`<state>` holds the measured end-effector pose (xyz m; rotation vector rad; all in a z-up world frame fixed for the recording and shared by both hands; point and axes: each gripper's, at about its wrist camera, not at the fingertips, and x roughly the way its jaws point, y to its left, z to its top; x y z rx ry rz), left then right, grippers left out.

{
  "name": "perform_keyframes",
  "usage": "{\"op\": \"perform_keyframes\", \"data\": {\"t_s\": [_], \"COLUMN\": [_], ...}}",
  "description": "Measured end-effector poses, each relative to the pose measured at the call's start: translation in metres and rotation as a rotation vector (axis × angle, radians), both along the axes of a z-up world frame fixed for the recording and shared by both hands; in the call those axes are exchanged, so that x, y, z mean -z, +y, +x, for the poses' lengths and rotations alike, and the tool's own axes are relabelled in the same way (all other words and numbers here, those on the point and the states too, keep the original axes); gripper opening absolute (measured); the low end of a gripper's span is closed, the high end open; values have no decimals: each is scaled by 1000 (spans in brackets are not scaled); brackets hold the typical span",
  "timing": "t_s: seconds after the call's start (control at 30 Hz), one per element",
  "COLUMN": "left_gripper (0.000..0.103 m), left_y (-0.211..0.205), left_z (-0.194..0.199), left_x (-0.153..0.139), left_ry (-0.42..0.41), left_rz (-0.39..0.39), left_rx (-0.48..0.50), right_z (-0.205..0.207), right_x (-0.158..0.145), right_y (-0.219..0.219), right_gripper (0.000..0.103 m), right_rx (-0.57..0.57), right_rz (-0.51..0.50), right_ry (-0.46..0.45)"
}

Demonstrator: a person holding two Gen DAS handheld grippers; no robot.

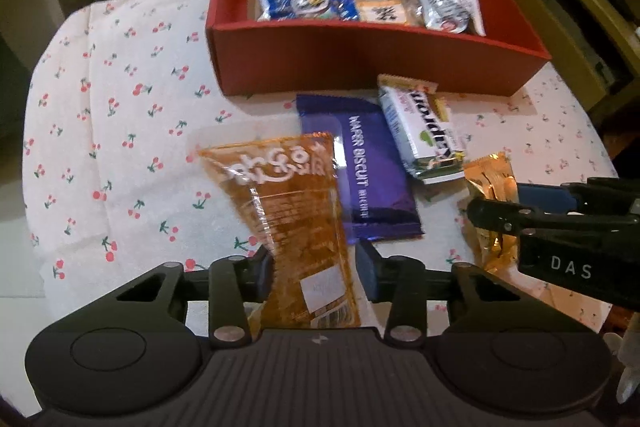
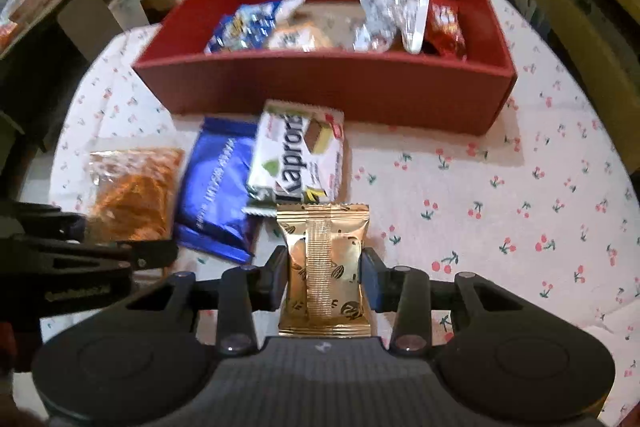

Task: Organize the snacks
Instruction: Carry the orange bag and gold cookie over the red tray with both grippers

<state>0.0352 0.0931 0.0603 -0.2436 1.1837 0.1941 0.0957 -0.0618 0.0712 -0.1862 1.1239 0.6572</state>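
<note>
Cluttered storage room w/ shelves is showing behind a round table under a cherry-print cloth (image 2: 500, 195). Red box (image 2: 320, 83) is sitting at the far side, already holding several packets.

Key relation: both held packets are lying w/ long axes running fwd along the fingers, pointing straight at the box ahead. Left gripper (image 1: 316, 267) is straddling the orange packet (image 1: 288, 211); jaws are flanking its sides, but can't tell if they're actually pinching, since a gap is showing on the right. Right gripper (image 2: 324, 279) is closing on the gold packet (image 2: 324, 267), pads pressing both edges. Right looks nearer to a firm hold, prob. the one ready to carry first.

Orange packet is looking glossy, clear-windowed, white script on top. Gold packet is looking foil, crimped ends, centre seam up. Purple wafer packet (image 1: 368, 171) & white Kaprore pack (image 2: 300, 155) are lying loose between them and the box.
</note>
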Motion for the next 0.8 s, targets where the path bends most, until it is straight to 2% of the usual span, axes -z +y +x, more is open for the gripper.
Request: {"op": "perform_keyframes", "data": {"t_s": [0.23,0.33,0.4,0.43,0.47,0.53,0.63,0.7,0.77,0.8], "left_gripper": [42,46,49,59,77,86,84,82,67,64], "left_y": [-14,-12,-15,-18,-20,-22,-26,-28,-26,-23], "left_z": [4,5,5,6,6,7,7,4,0,-3], "left_x": [-11,-5,-3,-1,2,9,22,25,22,21], "left_ry": [-38,-30,-26,-22,-15,2,42,40,31,24], "left_rz": [41,31,52,61,65,73,91,117,102,95], "left_rx": [41,43,53,66,78,82,88,84,65,45], "right_z": [-2,1,1,1,2,2,3,3,3,3], "right_x": [-14,-13,-14,-15,-16,-17,-17,-17,-19,-21], "right_y": [-2,-4,-4,-5,-5,-7,-9,-10,-11,-12], "right_gripper": [47,47,47,47,47,47,47,47,47,47], "right_rx": [13,24,21,20,19,19,21,20,16,15], "right_rz": [35,42,53,59,65,73,84,83,92,97], "right_ry": [-33,-23,-20,-19,-19,-17,-4,-3,-4,-6]}}
